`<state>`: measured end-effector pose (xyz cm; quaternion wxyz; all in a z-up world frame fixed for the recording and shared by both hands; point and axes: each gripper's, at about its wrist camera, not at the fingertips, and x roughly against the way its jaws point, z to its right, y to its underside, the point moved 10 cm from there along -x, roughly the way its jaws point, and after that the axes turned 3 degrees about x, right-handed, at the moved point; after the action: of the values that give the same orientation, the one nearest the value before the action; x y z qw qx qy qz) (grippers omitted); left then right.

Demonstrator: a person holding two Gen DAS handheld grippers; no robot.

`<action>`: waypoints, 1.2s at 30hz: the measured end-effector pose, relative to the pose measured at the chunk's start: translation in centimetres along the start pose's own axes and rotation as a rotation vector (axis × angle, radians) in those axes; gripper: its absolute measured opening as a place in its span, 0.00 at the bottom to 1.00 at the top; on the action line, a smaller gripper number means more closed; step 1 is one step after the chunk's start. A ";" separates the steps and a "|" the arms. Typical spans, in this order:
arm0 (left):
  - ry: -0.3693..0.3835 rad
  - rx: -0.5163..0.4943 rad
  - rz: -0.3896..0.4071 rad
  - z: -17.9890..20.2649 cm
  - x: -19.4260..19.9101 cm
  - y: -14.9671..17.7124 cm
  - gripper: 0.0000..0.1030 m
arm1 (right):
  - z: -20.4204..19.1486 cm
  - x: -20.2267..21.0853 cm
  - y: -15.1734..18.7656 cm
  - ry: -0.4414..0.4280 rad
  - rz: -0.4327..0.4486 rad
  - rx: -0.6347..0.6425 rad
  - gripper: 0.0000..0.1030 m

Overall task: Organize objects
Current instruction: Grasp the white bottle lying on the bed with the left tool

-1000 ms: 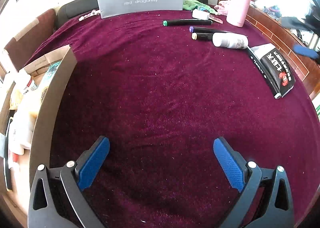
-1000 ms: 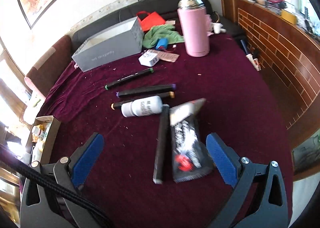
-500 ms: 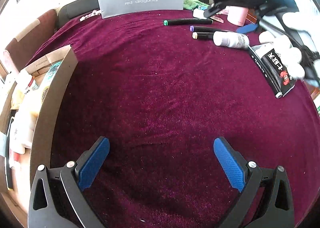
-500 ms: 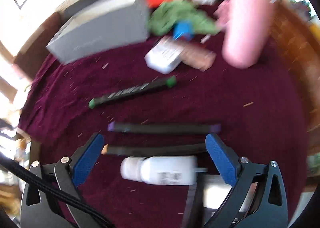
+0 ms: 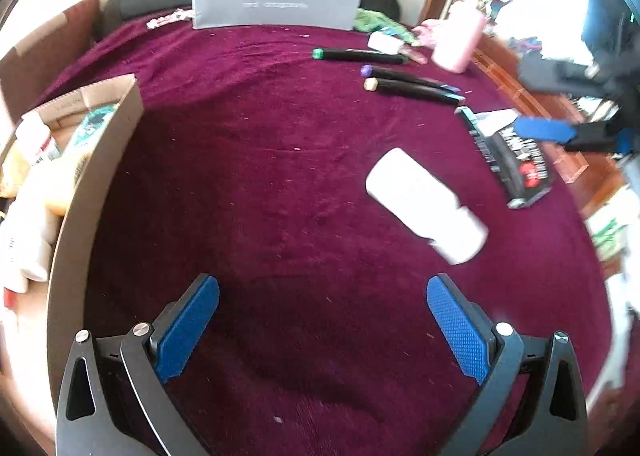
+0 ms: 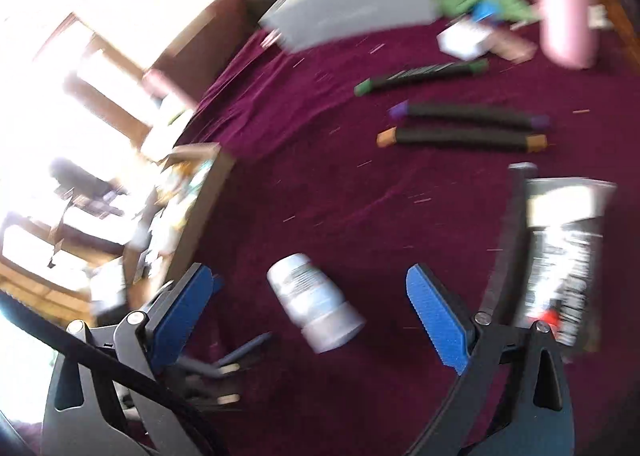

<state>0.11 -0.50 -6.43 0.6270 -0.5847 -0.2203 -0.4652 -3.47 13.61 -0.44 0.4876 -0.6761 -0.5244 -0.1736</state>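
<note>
So my right claw (image 6: pixel 308 312) was wide open with the white bottle (image 6: pixel 316 302) lying loose on the maroon surface (image 6: pixel 320 195) right between its pads, cap end nearest me, long axis slanting far-left. Left claw (image 5: pixel 322 330) was open too (holding nothing), bottle off to its far right, cardboard box (image 5: pixel 86 191) on its left. Right one was clearly closer.

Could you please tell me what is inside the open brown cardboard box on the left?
The brown cardboard box holds white bottles and a teal packet; its near wall hides anything lower down.
</note>
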 end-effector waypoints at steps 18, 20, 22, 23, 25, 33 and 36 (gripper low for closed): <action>-0.109 -0.179 0.018 7.3 -3.0 -4.8 0.98 | 7.0 5.1 -0.4 0.097 0.418 -0.227 0.96; -0.143 -0.203 0.004 7.8 -4.0 -4.7 0.98 | 7.8 5.2 -0.4 0.078 0.433 -0.256 0.96; -0.157 -0.224 -0.013 8.3 -4.9 -4.4 0.97 | 8.3 5.5 -0.4 0.050 0.445 -0.284 0.96; -0.157 -0.233 -0.026 8.5 -5.4 -4.2 0.96 | 8.5 5.6 -0.4 0.038 0.445 -0.290 0.96; -0.153 -0.244 -0.039 8.9 -6.0 -3.9 0.70 | 8.5 5.8 -0.4 0.033 0.451 -0.291 0.96; -0.128 -0.218 -0.045 9.1 -5.0 -3.9 0.28 | 7.8 5.5 -0.2 0.043 0.447 -0.260 0.96; -0.162 -0.199 -0.022 8.0 -3.6 -3.9 0.28 | 7.8 5.1 0.0 0.060 0.439 -0.252 0.96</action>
<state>-2.73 8.61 -5.54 0.5410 -0.6771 -0.2295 -0.4428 -3.65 22.92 -0.24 0.4409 -0.8237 -0.3247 -0.1474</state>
